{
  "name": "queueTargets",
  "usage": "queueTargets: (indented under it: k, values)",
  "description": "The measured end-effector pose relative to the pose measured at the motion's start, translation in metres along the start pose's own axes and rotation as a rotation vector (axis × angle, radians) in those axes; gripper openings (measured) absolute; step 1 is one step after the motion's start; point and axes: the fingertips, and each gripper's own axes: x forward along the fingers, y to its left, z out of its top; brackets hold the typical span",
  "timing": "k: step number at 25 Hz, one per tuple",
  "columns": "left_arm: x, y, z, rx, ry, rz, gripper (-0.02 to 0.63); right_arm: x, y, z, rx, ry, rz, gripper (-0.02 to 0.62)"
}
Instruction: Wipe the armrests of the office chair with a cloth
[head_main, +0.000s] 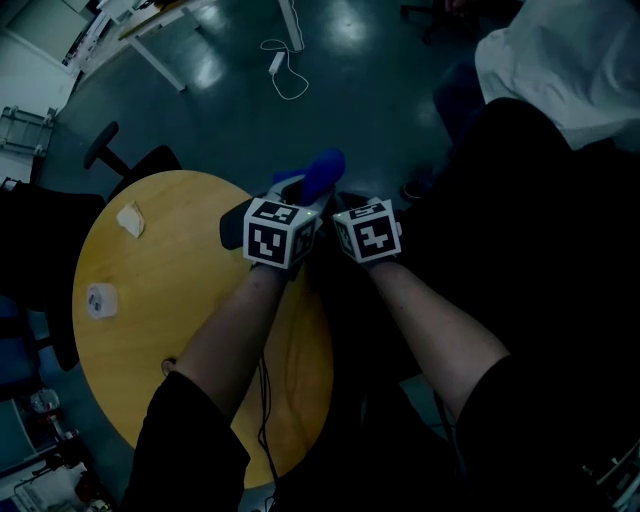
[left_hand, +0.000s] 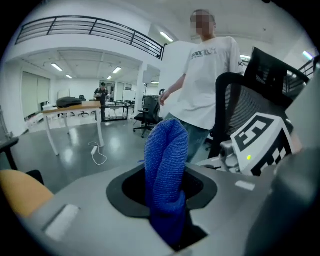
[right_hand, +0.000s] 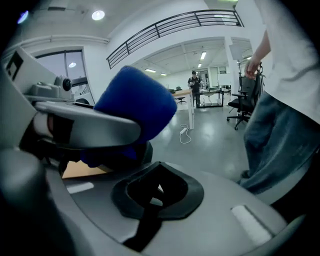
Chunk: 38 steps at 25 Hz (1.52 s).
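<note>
My left gripper (head_main: 308, 192) is shut on a blue cloth (head_main: 322, 172), which stands up out of the jaws as a folded roll (left_hand: 166, 170). My right gripper (head_main: 352, 205) is held close beside it on the right, jaws shut with nothing between them (right_hand: 151, 200). In the right gripper view the cloth (right_hand: 136, 107) shows at the left. The black mesh-backed office chair (left_hand: 250, 95) rises to the right of the left gripper. Its armrests are lost in the dark area at the right of the head view.
A round yellow table (head_main: 190, 300) lies under my left arm, with a crumpled paper (head_main: 131, 219) and a small white item (head_main: 101, 299) on it. A person in a white T-shirt (left_hand: 210, 75) stands close ahead. A cable (head_main: 283, 70) lies on the floor.
</note>
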Motion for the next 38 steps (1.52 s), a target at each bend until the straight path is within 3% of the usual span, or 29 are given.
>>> queueTargets:
  k: [5, 9, 14, 20, 26, 31, 38]
  values:
    - [0.007, -0.034, 0.014, -0.084, -0.031, -0.093, 0.146, -0.008, 0.011, -0.006, 0.108, -0.018, 0.034, -0.006]
    - [-0.013, -0.04, 0.036, -0.06, -0.101, -0.087, 0.146, -0.026, 0.02, -0.007, 0.154, -0.046, 0.062, 0.003]
    - [-0.091, -0.05, 0.035, -0.105, -0.204, -0.072, 0.146, -0.074, 0.035, -0.049, 0.239, -0.053, 0.027, 0.003]
    - [-0.2, -0.077, 0.051, -0.179, -0.418, -0.047, 0.146, -0.156, 0.062, -0.063, 0.224, -0.117, 0.126, 0.003]
    - [-0.307, -0.138, -0.016, -0.307, -0.501, -0.035, 0.147, -0.255, 0.119, -0.122, 0.165, -0.071, 0.196, 0.003]
    - [-0.364, -0.172, -0.057, -0.256, -0.487, -0.074, 0.147, -0.303, 0.149, -0.161, 0.153, -0.101, 0.172, 0.003]
    - [-0.425, -0.222, -0.097, -0.311, -0.458, -0.011, 0.147, -0.37, 0.191, -0.189, 0.107, -0.133, 0.232, 0.003]
